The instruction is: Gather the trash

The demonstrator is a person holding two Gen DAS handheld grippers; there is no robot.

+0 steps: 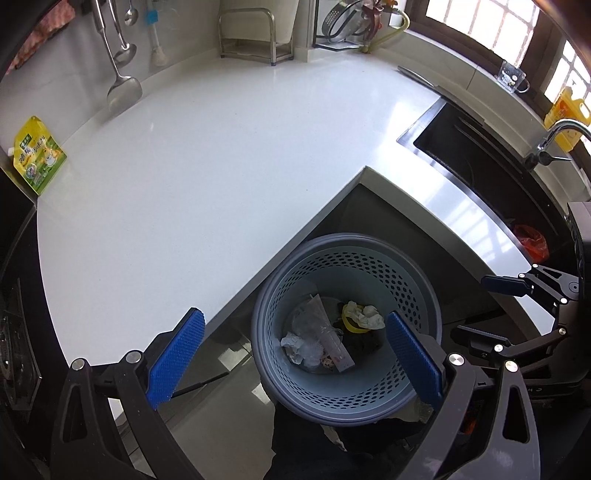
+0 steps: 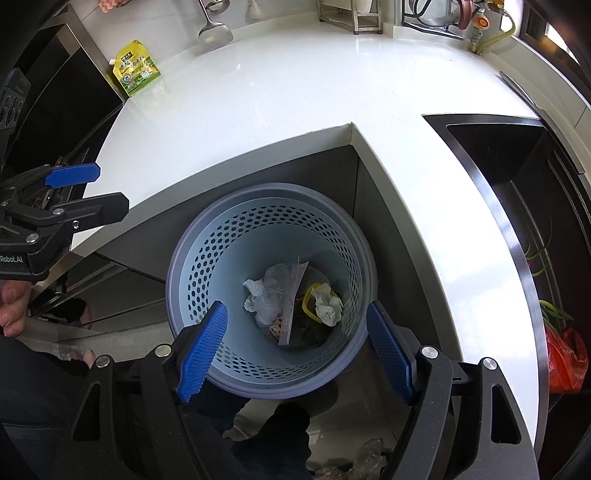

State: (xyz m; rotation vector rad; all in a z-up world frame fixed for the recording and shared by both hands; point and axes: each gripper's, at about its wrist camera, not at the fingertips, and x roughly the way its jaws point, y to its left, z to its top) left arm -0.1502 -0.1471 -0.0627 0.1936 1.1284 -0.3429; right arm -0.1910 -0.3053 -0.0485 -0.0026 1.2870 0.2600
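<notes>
A grey-blue perforated trash basket (image 1: pixel 402 273) (image 2: pixel 207 254) stands on the floor in the inner corner of the white counter (image 1: pixel 221 166) (image 2: pixel 295 85). Inside lie crumpled tissues (image 1: pixel 364 314) (image 2: pixel 327 304), clear plastic wrappers (image 1: pixel 314 325) (image 2: pixel 275 291) and a yellow ring (image 2: pixel 307 302). My left gripper (image 1: pixel 295 332) is open and empty above the basket's left side. My right gripper (image 2: pixel 297 325) is open and empty over the basket's near rim. The right gripper also shows in the left wrist view (image 1: pixel 495 306), and the left gripper in the right wrist view (image 2: pixel 99 188).
A yellow-green pouch (image 1: pixel 37 155) (image 2: pixel 136 68) stands at the counter's back left. A black sink (image 1: pixel 491 158) (image 2: pixel 517 177) with a tap (image 1: pixel 554 136) is on the right. A red bag (image 2: pixel 565 354) lies in it. Ladles (image 1: pixel 122 74) and racks (image 1: pixel 255 33) line the wall.
</notes>
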